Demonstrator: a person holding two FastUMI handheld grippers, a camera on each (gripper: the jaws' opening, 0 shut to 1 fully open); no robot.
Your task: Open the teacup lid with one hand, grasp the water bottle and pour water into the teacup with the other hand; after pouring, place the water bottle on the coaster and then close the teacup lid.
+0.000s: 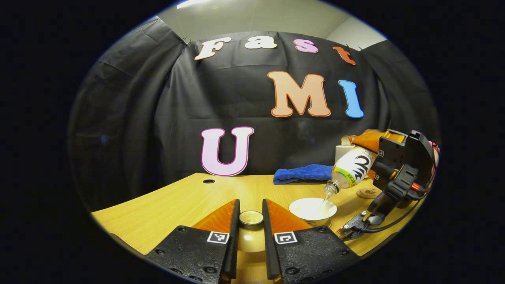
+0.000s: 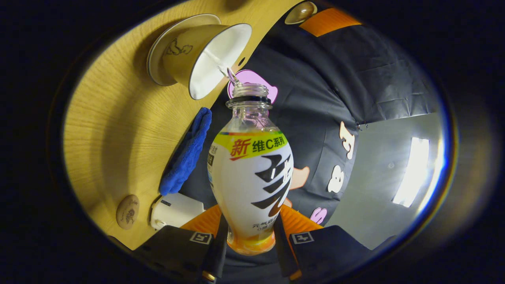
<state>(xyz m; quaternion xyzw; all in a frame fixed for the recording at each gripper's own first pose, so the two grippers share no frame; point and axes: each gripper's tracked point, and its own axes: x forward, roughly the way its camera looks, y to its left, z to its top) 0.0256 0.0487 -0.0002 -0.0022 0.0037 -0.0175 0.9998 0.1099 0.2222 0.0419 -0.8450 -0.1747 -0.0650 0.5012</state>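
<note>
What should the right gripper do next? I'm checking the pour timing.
Probably hold the tilt briefly: the water bottle is clamped by the right gripper, a thin stream is falling into the open teacup, and the left gripper holds the lid aside.

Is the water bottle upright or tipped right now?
Tipped: the water bottle slants mouth-down over the teacup, a thin stream running in.

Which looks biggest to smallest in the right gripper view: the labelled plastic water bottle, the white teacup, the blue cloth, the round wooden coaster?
1. Labelled plastic water bottle, nearest the camera
2. White teacup
3. Blue cloth
4. Round wooden coaster
</note>
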